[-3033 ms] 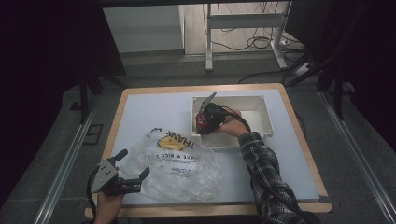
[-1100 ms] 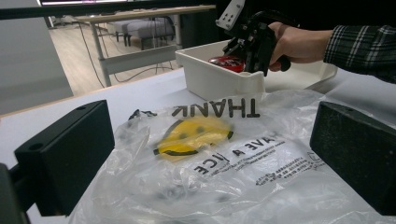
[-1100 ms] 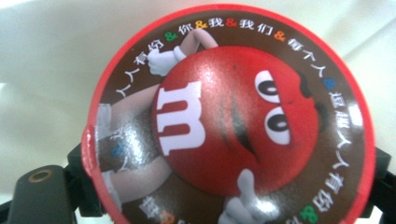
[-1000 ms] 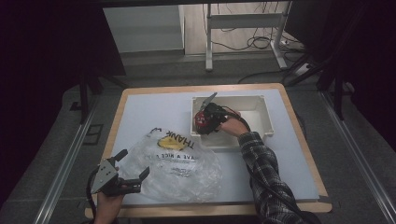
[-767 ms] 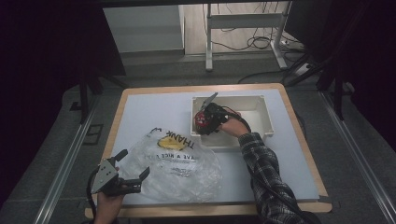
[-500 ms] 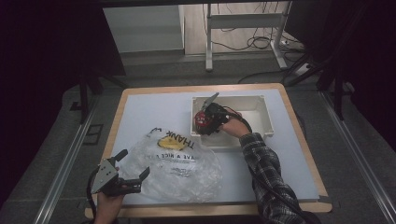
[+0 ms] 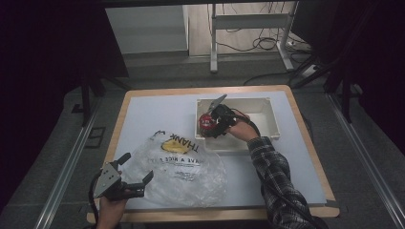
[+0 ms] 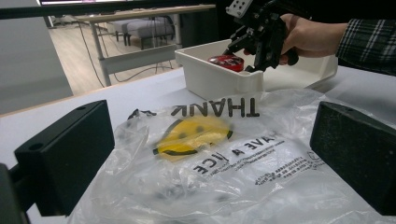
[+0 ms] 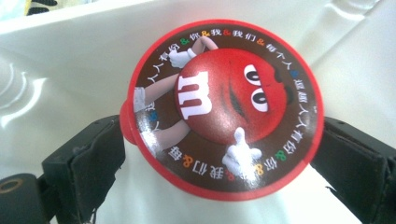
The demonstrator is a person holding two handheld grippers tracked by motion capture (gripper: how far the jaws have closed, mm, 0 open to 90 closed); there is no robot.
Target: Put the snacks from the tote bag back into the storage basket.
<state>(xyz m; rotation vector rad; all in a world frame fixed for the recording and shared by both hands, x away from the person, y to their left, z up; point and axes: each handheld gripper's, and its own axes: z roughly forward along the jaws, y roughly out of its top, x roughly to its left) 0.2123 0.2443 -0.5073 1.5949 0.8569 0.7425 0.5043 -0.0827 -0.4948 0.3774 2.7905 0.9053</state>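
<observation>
Since the earlier frames almost nothing has shifted on the table; my right gripper's jaws have just been opening around the red candy tin, and the rest is where it was.

Going from the left: my left gripper (image 7: 136,182) sits at the lower left of the high view, at the edge of the clear plastic bag (image 7: 184,164) – its jaws stand wide apart and hold nothing. In the left gripper view the bag (image 8: 224,158) lies between and beyond the two black jaws, with its yellow smiley and the word THANK on it.

Further right, in the middle of the high view, is the white tray (image 7: 267,129). My right gripper (image 7: 210,125) reaches into its left end, where the red candy tin (image 7: 207,122) is. In the right gripper view the tin (image 9: 224,109) lies flat on the tray floor between the jaws – the left pad looks to be at its rim, but whether the pads press on it I cannot tell.
</observation>
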